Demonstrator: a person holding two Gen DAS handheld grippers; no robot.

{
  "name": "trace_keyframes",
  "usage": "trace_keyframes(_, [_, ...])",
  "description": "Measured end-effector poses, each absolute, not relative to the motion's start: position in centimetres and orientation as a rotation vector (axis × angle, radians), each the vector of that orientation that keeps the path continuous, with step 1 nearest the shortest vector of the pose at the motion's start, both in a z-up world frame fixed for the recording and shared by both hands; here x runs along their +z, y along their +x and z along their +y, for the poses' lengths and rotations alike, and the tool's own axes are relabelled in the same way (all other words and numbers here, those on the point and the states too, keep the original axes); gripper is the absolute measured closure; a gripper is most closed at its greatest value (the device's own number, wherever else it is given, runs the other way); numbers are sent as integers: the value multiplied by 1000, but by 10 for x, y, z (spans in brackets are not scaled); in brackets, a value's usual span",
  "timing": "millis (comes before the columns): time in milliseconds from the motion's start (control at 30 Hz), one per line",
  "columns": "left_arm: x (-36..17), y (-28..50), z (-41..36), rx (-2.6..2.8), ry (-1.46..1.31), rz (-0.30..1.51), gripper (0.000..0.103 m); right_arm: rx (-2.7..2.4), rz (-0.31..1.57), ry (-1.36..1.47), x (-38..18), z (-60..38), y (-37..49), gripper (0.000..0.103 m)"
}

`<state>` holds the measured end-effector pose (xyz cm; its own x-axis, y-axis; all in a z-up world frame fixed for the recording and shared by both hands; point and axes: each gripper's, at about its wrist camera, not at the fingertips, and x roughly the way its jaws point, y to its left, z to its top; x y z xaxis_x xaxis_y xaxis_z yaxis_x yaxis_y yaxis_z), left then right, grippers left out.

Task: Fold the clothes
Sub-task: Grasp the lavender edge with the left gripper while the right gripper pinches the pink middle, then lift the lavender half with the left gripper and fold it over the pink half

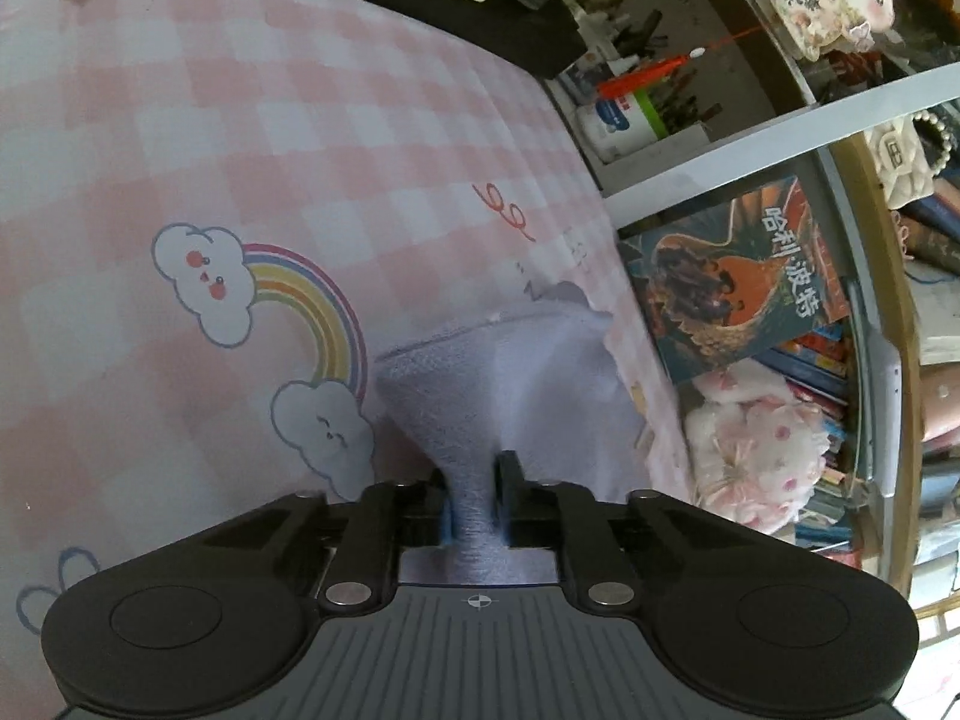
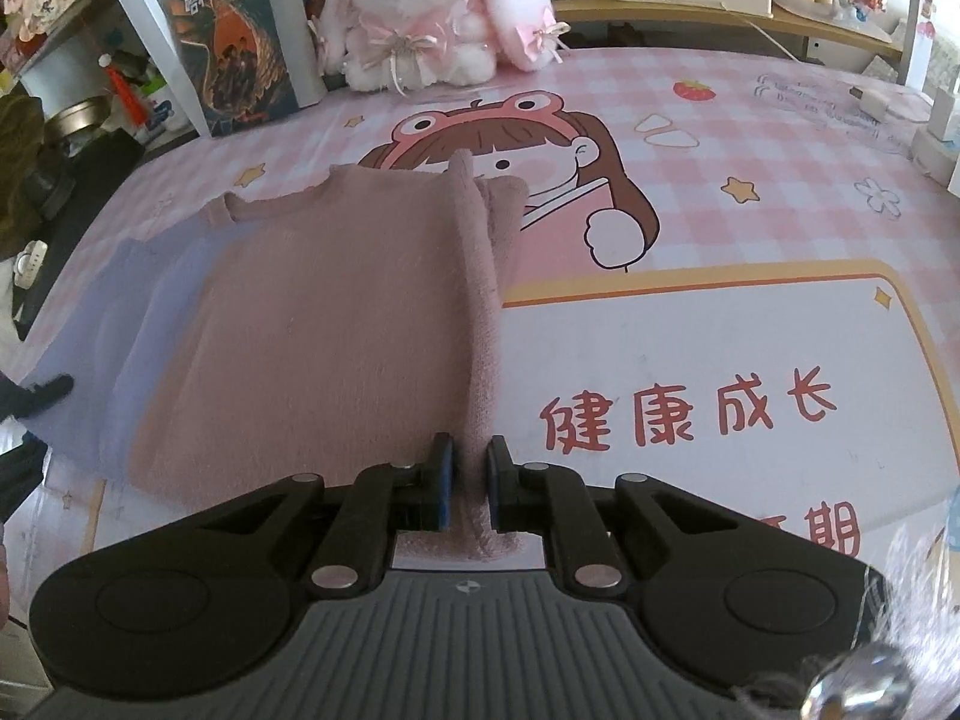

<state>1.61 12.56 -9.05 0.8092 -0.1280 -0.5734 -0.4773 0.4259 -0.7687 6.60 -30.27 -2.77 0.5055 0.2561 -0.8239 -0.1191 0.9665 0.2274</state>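
A knit garment, dusty pink (image 2: 336, 324) with a lavender part (image 2: 120, 336), lies spread on the pink checked tabletop (image 2: 720, 192). My right gripper (image 2: 469, 480) is shut on the pink hem, a ridge of cloth running away from its jaws. In the left wrist view the lavender cloth (image 1: 510, 384) is bunched into a funnel, and my left gripper (image 1: 473, 495) is shut on it just above the tabletop (image 1: 240, 138). At the far left of the right wrist view, a dark fingertip of the left gripper (image 2: 51, 387) touches the lavender edge.
A pink and white plush toy (image 2: 432, 18) and a book (image 2: 234, 42) stand at the table's far edge. Shelves with books (image 1: 822, 360), jars and clutter run along that side. White boxes (image 2: 936, 138) sit at the far right.
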Motion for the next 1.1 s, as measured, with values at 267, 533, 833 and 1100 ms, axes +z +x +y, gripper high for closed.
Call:
trace_keyframes(267, [-91,19,129,214,-1119,642,92,263,962,78,-12,-295,104,78])
trace_keyframes(533, [-91,19,121,253,-1100,624,92,332,976,19,-21,-290,151,76])
trace_keyframes(833, [-58,23,91,340,-937,584,94,466,1005,150,-36,-320,157,82])
trace_keyframes(1100, [12,31,-16,173,-531,497,95,558,1018,194,-41,-333,164,82])
